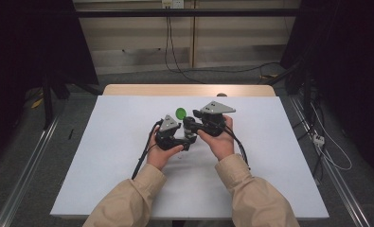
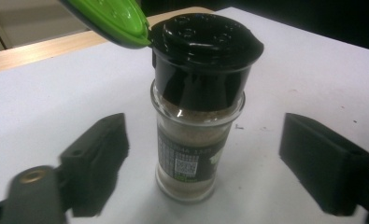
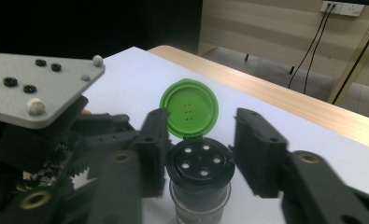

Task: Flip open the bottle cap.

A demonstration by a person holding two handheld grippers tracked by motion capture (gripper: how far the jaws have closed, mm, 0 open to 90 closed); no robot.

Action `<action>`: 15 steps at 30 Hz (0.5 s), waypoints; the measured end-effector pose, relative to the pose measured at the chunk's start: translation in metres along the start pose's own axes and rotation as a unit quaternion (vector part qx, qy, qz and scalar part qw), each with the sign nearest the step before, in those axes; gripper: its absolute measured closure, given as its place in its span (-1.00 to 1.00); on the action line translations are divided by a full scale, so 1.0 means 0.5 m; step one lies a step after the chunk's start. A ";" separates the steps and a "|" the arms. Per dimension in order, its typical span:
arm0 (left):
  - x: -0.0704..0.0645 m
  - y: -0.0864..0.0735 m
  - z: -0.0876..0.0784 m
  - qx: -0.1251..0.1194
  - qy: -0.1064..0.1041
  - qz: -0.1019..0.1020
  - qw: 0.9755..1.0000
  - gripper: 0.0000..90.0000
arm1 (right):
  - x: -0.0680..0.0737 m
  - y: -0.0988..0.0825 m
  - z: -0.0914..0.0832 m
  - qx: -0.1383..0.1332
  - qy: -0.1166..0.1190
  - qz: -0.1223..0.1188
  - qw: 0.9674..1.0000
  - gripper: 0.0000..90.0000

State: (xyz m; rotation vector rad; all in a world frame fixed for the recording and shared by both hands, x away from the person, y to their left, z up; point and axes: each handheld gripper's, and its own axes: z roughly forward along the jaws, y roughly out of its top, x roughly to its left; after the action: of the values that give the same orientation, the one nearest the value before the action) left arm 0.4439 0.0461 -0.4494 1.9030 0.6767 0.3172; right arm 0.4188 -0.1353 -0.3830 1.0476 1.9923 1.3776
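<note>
I see the spice jar (image 2: 198,140) standing upright on the white tabletop (image 1: 104,156), its green flip lid (image 3: 189,108) swung open. My left claw (image 2: 203,168) gapes wide, jar centred between the jaws, touching neither. My right claw (image 3: 201,154) brackets the black cap (image 3: 200,163), also apart.

We see the spice jar (image 2: 198,140) upright on the surface (image 1: 109,156), between both grippers' fingers (image 2: 95,163), its flip lid (image 3: 189,108) hinged back behind the cap (image 3: 200,161).
</note>
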 end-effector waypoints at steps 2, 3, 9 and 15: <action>0.000 0.002 -0.007 0.004 0.002 0.000 1.000 -0.77 | 0.000 -0.003 -0.007 -0.004 -0.001 0.003 1.000 0.06; 0.000 0.002 -0.009 0.004 0.001 -0.002 1.000 -0.80 | 0.000 -0.004 -0.010 -0.005 -0.003 0.004 1.000 0.01; 0.006 0.002 -0.023 0.005 -0.009 -0.011 1.000 -0.88 | -0.002 -0.012 -0.024 -0.006 -0.007 0.008 1.000 -0.19; 0.005 0.000 -0.042 0.002 -0.015 0.001 1.000 -0.88 | -0.002 -0.023 -0.036 -0.010 -0.008 0.010 1.000 -0.38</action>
State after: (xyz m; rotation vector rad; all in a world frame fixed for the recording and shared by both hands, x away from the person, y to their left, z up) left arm 0.4351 0.0635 -0.4406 1.9094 0.6562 0.2874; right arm 0.4026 -0.1482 -0.3871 1.0705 1.9572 1.3920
